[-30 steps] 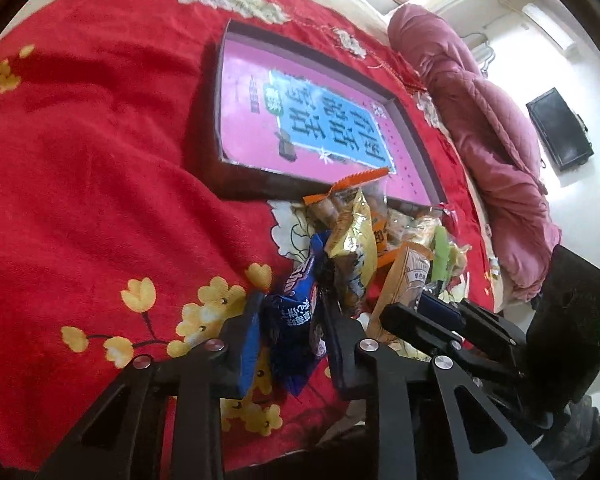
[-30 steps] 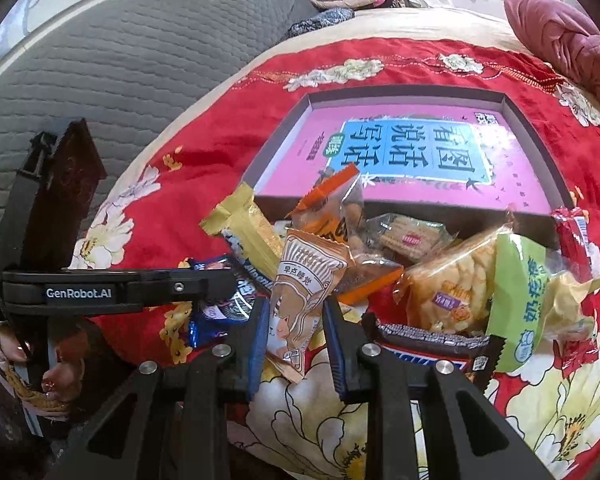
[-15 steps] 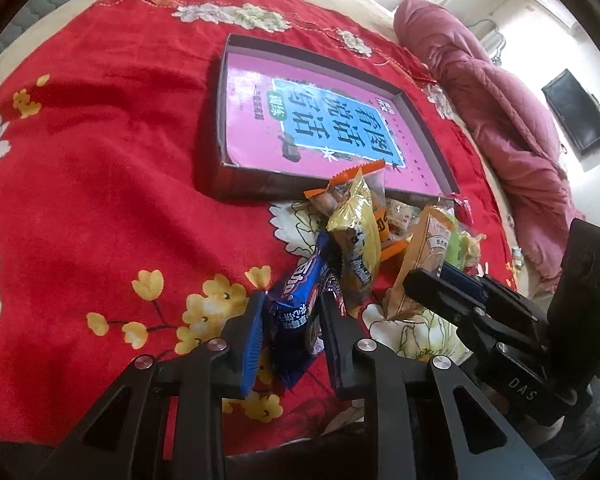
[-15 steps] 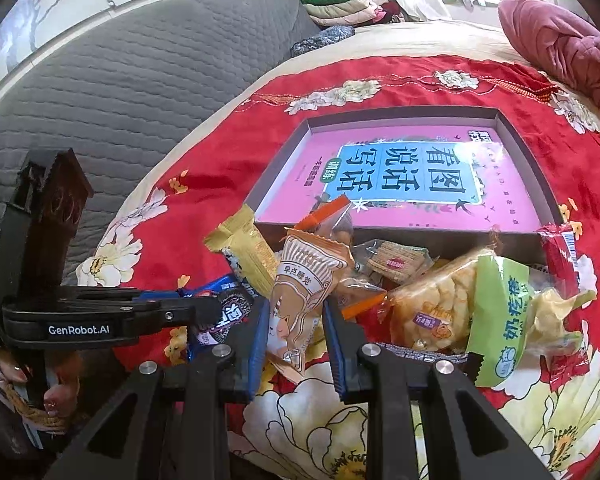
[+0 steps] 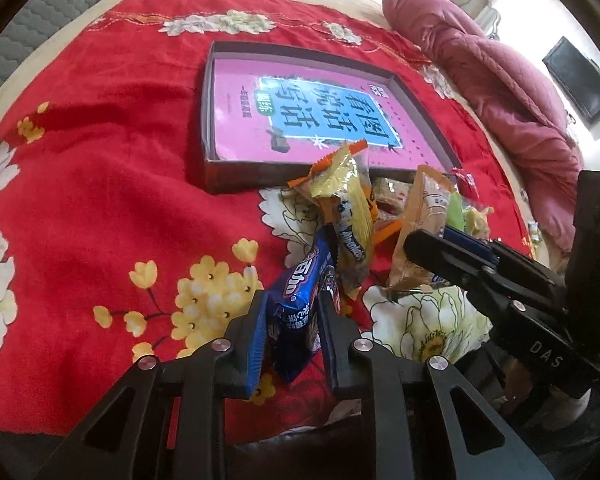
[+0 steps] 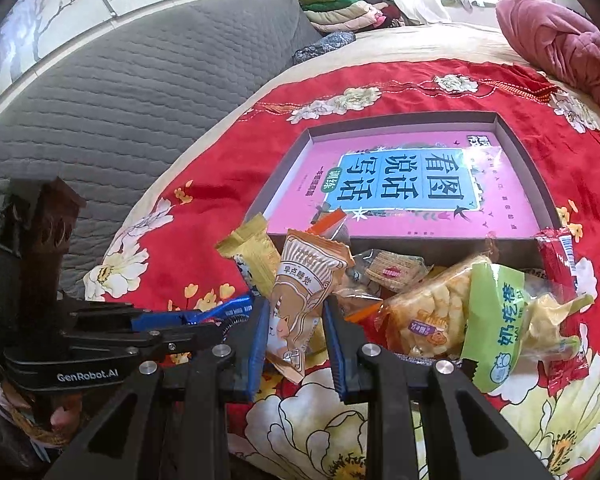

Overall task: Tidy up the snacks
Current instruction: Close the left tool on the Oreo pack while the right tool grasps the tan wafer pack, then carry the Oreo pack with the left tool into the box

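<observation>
Two tongs | left tongs [image 5: 293,322] grip blue packet [image 5: 300,304] | right tongs [image 6: 296,322] grip beige packet [image 6: 304,288] | one box [image 6: 540,184] | roughly seven other snacks

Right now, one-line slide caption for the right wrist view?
Right gripper grips a tan snack packet at the snack pile, before the open box on the red floral cloth.

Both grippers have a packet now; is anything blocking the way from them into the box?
Nothing solid. The left gripper holds the blue foil snack packet, the right gripper the beige paper-look snack packet. Between them and the shallow grey cardboard box stand the remaining loose snack pile and the box's low near wall.
</observation>
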Demonstrator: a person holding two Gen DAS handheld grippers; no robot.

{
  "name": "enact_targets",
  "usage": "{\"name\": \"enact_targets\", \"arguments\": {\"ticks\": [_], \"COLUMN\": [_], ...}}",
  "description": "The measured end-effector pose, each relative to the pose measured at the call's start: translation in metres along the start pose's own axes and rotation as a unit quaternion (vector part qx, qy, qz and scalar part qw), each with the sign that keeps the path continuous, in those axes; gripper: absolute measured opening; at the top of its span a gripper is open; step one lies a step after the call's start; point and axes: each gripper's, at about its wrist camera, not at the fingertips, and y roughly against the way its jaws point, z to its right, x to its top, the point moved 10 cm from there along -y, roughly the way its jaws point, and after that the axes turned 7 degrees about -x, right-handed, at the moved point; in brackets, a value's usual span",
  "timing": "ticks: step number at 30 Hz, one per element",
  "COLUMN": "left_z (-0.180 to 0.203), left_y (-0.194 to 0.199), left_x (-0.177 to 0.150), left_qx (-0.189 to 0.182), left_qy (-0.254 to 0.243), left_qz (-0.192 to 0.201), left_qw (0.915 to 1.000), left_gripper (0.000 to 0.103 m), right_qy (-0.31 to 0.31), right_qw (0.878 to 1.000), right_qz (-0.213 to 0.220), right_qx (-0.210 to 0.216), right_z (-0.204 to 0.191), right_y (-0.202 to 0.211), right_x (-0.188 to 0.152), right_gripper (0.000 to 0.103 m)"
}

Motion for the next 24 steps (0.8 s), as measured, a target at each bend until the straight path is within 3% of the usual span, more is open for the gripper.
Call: {"name": "enact_targets", "arguments": {"ticks": [16, 24], "left_z": [-0.017, -0.022], "left_y": [0.053, 0.059], "left_x": [0.037, 0.049], "left_qx": [0.004, 0.008], "left_qy": [0.041, 0.063], "left_qz": [0.086, 0.104], "left_qw": [0.9955, 0.9926], "left_gripper": [0.024, 0.024], "right_qy": [0.004, -0.006], "right_qw": [0.999, 0.999], "right_qz": [0.035, 0.046], "right_qx": [-0.009, -0.014], "right_z": [0.007, 0.018], "right_y": [0.013, 0.016], "right_x": [0.014, 0.020], "right_gripper": [0.028, 0.028]}}
